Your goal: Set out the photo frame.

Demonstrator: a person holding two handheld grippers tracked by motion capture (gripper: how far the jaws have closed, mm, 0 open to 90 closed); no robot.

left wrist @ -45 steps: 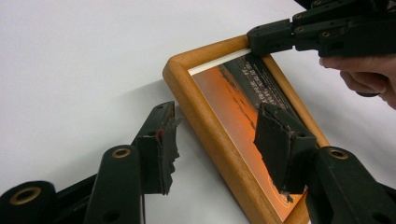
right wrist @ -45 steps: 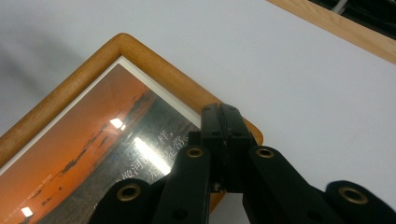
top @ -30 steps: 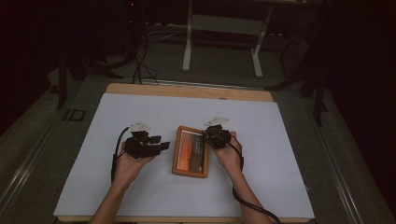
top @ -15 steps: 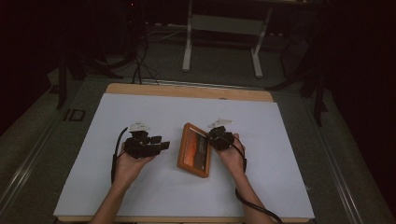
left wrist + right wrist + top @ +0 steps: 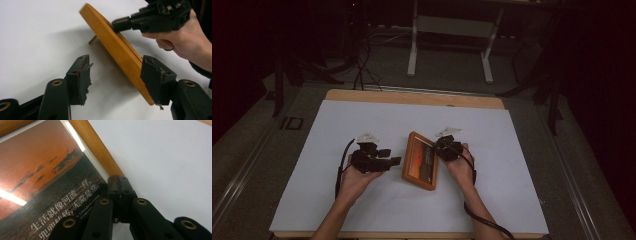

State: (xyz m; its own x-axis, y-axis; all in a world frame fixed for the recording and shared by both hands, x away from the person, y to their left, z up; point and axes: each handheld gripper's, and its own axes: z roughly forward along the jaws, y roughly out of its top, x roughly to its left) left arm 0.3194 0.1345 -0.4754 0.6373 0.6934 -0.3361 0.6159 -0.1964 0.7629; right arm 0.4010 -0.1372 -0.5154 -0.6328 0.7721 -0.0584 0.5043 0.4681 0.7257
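Since the earlier frame the frame (image 5: 421,161) has tipped up on its left edge, mid-table on the white sheet (image 5: 522,150). The right gripper (image 5: 443,148) clamps its far right rim, jaws together. The left gripper (image 5: 393,161) has just been opening, jaws apart beside the frame, not gripping it. Smooth rounded orange wood, glossy sunset print

Both grippers, the left gripper (image 5: 393,161) and the right gripper (image 5: 438,148), are black, each topped by a grey three-cornered plate and trailing a black cable. Brass-ringed holes stud their jaw arms; the rubber pads (image 5: 84,72) look frayed. Forearms are bare.
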